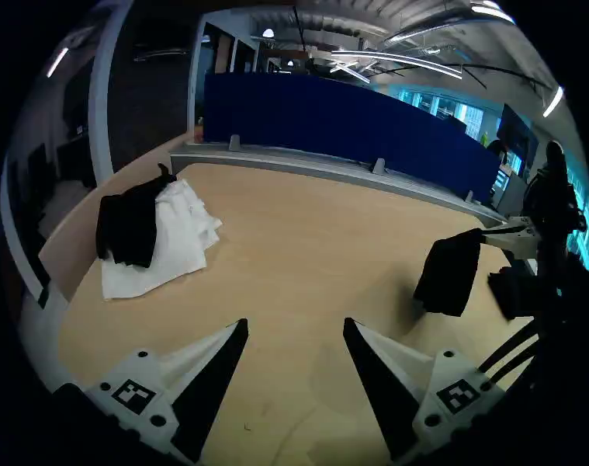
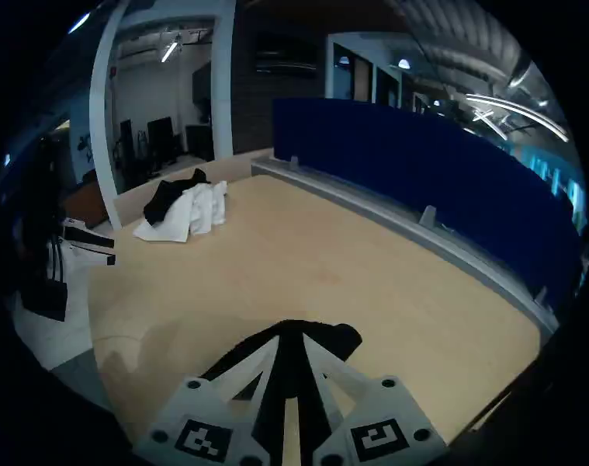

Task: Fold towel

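A black towel (image 2: 342,335) hangs pinched between the fingers of my right gripper (image 2: 292,342), which is shut on it just above the wooden table (image 2: 310,256). From the left gripper view the same black towel (image 1: 449,272) dangles from the right gripper (image 1: 486,231) at the table's right side. My left gripper (image 1: 294,334) stands open over the table's near part with nothing between its fingers. It also appears at the left edge of the right gripper view as a white left gripper (image 2: 88,237). A pile of white and black towels (image 1: 158,229) lies at the table's far left corner, and the same pile (image 2: 181,203) shows in the right gripper view.
A grey rail (image 1: 333,167) and a tall blue partition (image 1: 348,128) run along the table's far edge. A person in dark clothes (image 1: 554,210) stands behind the right gripper. Bare wood lies between the pile and the held towel.
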